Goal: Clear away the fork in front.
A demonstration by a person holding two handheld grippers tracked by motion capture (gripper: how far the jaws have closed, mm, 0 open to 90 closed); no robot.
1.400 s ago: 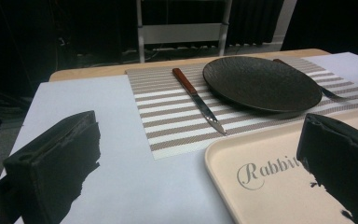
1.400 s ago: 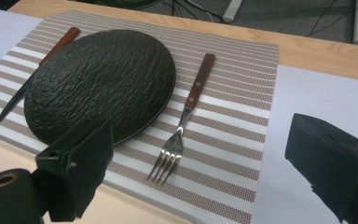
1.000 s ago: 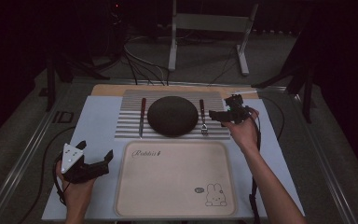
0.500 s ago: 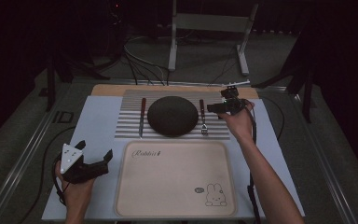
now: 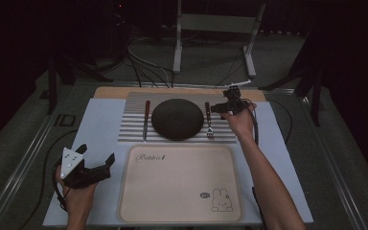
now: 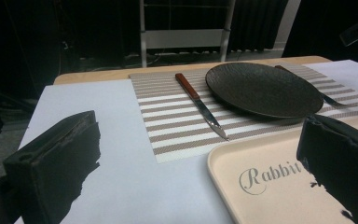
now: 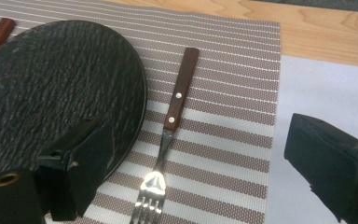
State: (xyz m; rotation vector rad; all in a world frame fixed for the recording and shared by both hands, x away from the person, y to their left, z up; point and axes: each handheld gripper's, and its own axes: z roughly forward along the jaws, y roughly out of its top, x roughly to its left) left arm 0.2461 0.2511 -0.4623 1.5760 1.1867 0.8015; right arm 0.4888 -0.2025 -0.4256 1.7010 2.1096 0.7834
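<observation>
A dark round plate point(image 5: 177, 119) point(image 7: 51, 93) point(image 6: 263, 88) sits on a striped placemat point(image 5: 134, 129). A wood-handled knife point(image 5: 145, 120) point(image 6: 200, 105) lies left of it, and a wood-handled fork point(image 5: 208, 120) point(image 7: 170, 135) lies right of it. My right gripper point(image 5: 219, 103) point(image 7: 205, 149) hovers open over the fork, one jaw above the plate's rim and the other past the placemat's edge. At the near left, my left gripper point(image 5: 97, 154) point(image 6: 200, 158) rests open with nothing in it, beside a beige tray point(image 5: 179, 182) point(image 6: 270, 186) printed with a rabbit.
A white sheet point(image 5: 100, 120) covers the table under the placemat and tray. A wooden strip point(image 5: 110, 92) runs along the far edge. A metal stand point(image 5: 211, 28) and cables lie on the floor beyond the table.
My right gripper has moved a little farther away, along the fork toward its handle. The left gripper has stayed where it was.
</observation>
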